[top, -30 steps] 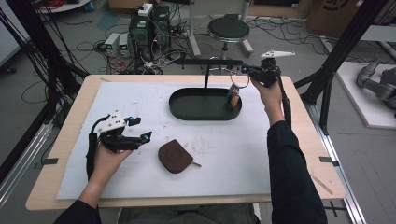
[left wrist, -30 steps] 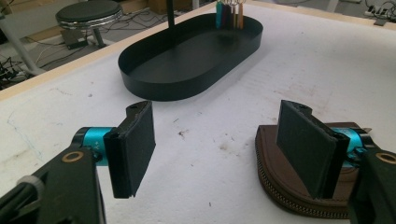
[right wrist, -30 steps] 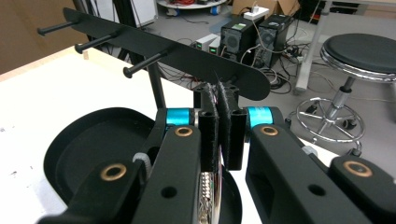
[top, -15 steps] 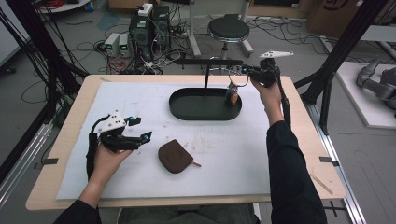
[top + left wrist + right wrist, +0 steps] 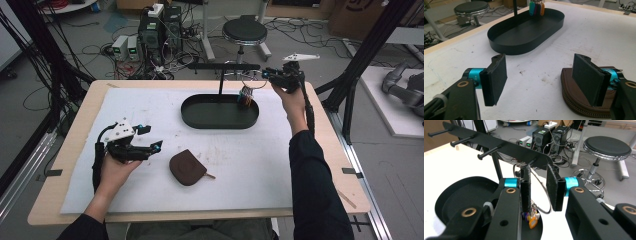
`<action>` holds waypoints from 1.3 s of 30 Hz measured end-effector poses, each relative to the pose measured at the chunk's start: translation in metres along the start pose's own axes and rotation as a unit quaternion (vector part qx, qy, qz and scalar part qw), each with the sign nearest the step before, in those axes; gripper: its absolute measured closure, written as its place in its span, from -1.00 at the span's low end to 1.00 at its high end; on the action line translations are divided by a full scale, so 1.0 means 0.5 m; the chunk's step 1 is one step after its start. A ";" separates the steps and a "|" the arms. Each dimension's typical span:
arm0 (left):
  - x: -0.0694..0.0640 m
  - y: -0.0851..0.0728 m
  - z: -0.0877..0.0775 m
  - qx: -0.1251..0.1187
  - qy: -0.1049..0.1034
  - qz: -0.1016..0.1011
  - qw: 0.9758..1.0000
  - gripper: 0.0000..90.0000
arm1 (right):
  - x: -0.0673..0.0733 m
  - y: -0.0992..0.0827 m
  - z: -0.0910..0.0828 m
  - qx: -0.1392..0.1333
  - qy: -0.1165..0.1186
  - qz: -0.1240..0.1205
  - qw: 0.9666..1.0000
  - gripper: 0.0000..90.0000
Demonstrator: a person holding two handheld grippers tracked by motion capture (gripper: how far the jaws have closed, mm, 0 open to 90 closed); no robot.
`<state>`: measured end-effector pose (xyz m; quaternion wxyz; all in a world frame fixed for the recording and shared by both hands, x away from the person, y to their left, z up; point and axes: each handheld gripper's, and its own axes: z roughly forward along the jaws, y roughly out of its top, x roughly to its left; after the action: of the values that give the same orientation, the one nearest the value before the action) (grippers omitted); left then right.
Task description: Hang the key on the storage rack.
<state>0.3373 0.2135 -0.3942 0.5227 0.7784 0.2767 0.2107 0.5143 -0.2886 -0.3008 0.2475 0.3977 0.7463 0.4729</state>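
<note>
The right tongs have just been opening, up at the far right end of the black hook rack. The wire key ring passes between the jaws, but the pads look clear of it — released, as far as I can tell. The ring seems to hang off the end peg, with its bunch of coloured key tags dangling just over the right end of the black oval tray. So I'd say the hanging step is basically done, provided the ring really is seated on that peg.

Compared with a second ago: the tags were then held lower and nearer the tray; now they hang from the rack. The hand has barely shifted.

The left tongs sit wide open with nothing between them, resting low on the bench just left of the brown zip pouch — same spot as before. The pouch hasn't moved either.
</note>
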 end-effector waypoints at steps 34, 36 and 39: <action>0.021 -0.007 -0.028 -0.009 0.032 -0.016 0.999 -0.38 | 0.060 -0.105 -0.237 -0.070 0.042 -0.015 0.997 -0.18; 0.022 -0.008 -0.028 -0.006 0.033 -0.017 0.999 -0.39 | 0.060 -0.122 -0.242 -0.073 0.041 -0.007 0.996 -0.26; 0.021 -0.007 -0.030 -0.008 0.034 -0.016 0.999 -0.39 | 0.059 -0.144 -0.244 -0.074 0.041 0.001 0.996 -0.28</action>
<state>0.3353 0.2317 -0.3918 0.5224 0.7619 0.3055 0.2308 0.3810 -0.3433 -0.3131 0.2449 0.3595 0.7180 0.5434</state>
